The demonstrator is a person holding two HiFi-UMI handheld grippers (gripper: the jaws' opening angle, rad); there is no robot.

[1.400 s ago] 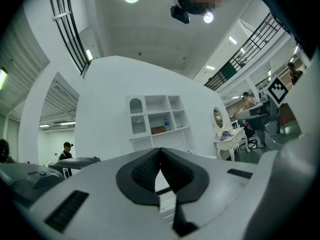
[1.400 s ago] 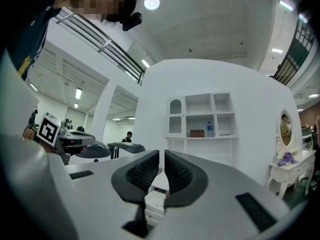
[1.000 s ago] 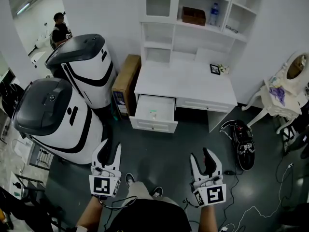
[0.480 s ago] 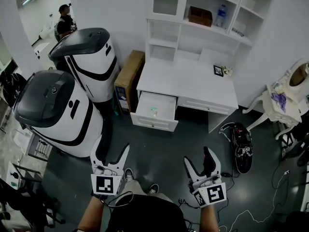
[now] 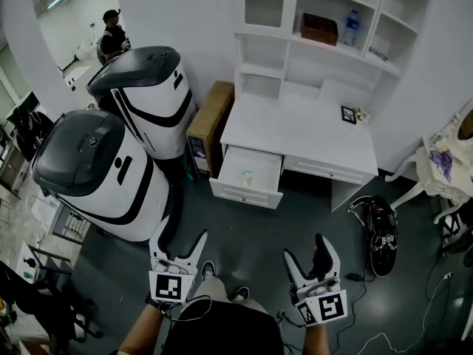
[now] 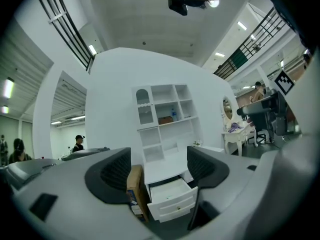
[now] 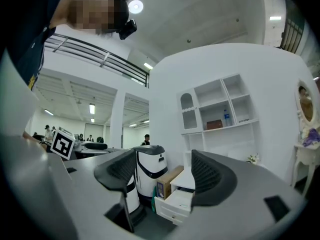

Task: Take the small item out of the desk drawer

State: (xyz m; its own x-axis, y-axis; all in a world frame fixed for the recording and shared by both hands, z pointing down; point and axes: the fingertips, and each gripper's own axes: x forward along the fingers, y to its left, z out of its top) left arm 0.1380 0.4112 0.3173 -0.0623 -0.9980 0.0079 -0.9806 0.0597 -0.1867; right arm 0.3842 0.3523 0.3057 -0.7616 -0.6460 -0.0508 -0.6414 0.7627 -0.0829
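Currently both tools are empty: left gripper point(image 5: 182, 232) and right gripper point(image 5: 306, 250) at bottom centre, jaws just opened, spread wide, nothing between. Mid-frame, the small item point(image 5: 246, 177) lies in the open drawer point(image 5: 244, 197) of the white desk point(image 5: 303, 135), well apart.

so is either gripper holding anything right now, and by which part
Nothing is held. The left gripper and right gripper have just been opening, nothing between their jaws; the small item lies in the drawer.
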